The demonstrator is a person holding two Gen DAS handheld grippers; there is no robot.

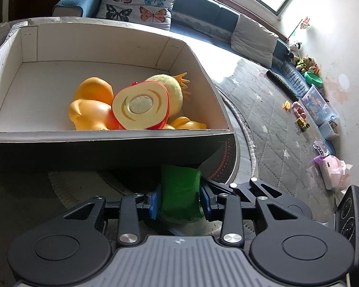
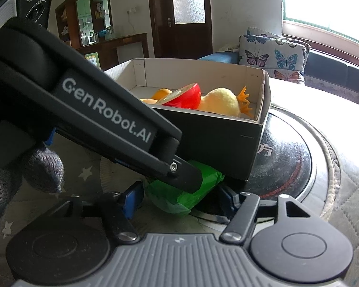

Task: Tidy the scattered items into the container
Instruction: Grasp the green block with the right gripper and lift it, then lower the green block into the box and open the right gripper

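A cardboard box (image 1: 107, 135) with a dark outside stands ahead of me. It holds an orange rubber duck (image 1: 91, 105), a halved toy apple (image 1: 141, 105) and a yellow plush chick (image 1: 172, 88). My left gripper (image 1: 179, 201) is shut on a green soft packet (image 1: 180, 193) just below the box's near wall. In the right wrist view the left gripper crosses from the left onto the green packet (image 2: 203, 186). My right gripper (image 2: 179, 198) is open, its blue pads either side of the packet. The box (image 2: 215, 143) shows there too.
The box sits on a round dark disc (image 2: 287, 162) over a quilted grey mat (image 1: 275, 124). A butterfly cushion (image 1: 141, 0) and sofa lie behind. Small toys and a clear bin (image 1: 316, 105) line the right wall. A pink bag (image 1: 332, 169) lies nearby.
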